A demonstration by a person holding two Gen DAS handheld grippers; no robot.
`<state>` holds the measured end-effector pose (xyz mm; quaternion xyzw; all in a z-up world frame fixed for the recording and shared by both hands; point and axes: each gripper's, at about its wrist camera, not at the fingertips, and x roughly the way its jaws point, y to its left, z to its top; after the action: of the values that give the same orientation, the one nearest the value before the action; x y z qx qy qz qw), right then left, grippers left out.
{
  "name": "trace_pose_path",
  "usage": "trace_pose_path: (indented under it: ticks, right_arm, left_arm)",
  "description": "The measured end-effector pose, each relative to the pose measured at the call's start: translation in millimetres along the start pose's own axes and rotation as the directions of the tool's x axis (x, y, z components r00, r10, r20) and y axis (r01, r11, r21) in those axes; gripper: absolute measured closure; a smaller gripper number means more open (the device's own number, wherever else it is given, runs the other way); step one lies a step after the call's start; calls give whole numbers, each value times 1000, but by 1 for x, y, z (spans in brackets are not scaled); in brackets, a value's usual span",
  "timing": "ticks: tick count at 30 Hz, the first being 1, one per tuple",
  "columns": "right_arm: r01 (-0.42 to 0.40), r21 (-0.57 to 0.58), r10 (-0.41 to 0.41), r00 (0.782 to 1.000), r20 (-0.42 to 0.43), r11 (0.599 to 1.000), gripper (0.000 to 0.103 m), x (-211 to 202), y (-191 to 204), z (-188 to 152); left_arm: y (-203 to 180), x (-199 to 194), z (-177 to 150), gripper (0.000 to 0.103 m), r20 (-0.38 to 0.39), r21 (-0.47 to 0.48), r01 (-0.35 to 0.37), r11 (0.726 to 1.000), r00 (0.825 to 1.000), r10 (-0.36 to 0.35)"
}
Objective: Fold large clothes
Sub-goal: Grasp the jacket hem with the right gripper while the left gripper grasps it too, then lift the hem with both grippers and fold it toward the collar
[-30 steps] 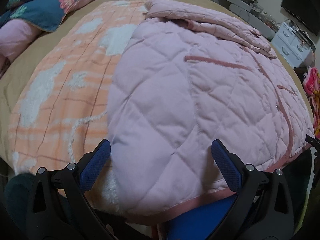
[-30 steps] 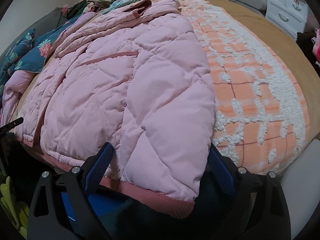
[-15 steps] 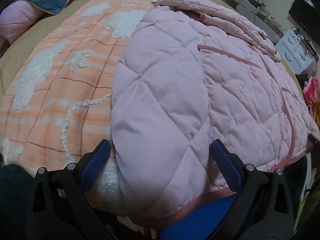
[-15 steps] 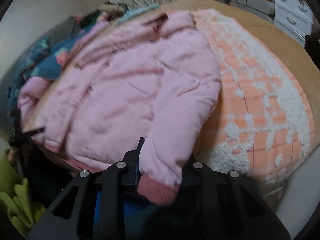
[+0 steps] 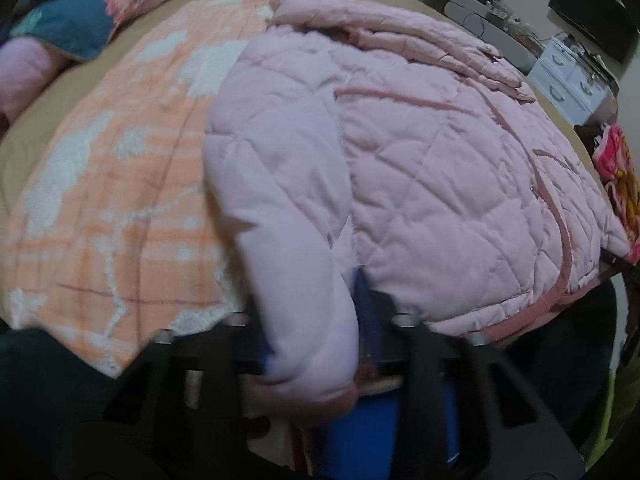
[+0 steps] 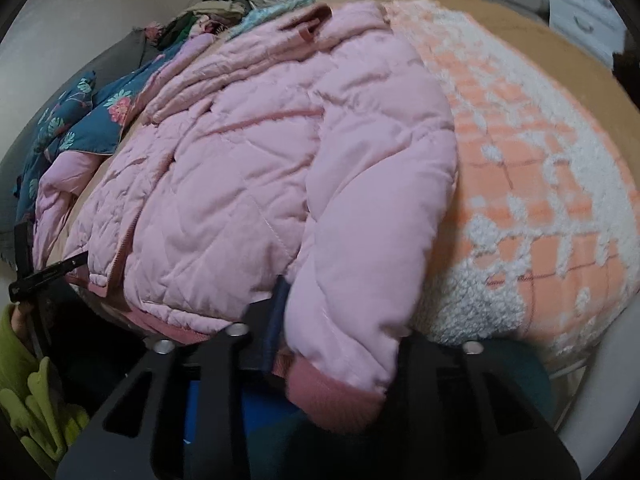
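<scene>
In the left wrist view, the left gripper [image 5: 316,332] has just been closing and its fingers [image 5: 366,312] now pinch one sleeve end of the pink quilted jacket [image 5: 420,168], which lies spread on the orange-and-white blanket [image 5: 120,184] on the bed. In the right wrist view, the right gripper [image 6: 340,320] has likewise been closing, its fingers [image 6: 276,320] clamped on the other sleeve just above its darker cuff [image 6: 332,396], at the bed's near edge.

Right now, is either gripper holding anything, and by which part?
Both have just closed on the pink quilted jacket: the left gripper clamps one sleeve near its cuff, the right gripper the other sleeve near its darker pink cuff.
</scene>
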<state>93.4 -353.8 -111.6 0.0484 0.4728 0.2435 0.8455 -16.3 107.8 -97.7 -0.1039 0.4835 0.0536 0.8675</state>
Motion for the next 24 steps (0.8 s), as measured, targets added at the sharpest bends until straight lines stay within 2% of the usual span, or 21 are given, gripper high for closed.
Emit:
trace_pose_path:
  ticks: [3,9,14,24]
  right_arm:
    - [-18,-9,18,997,81,1000,86,-19,6,9]
    - [-45,-34,51,980,193,998,88,-49,19,34]
    - [-74,-7,73,969,235,997,88,-57,18,52]
    - [-58,22,50,960,276,998,88,-67,23,82]
  left_arm:
    - [-2,-11,8,92,28,14,15,1000,999,-15]
    - [-13,-32,28,94,98,43,34,998,994,-38]
    - [-21,-44,42,95,146,58,37,998,988,-45]
    - [-38,-67,76,95,236,79,43,996,970,-60]
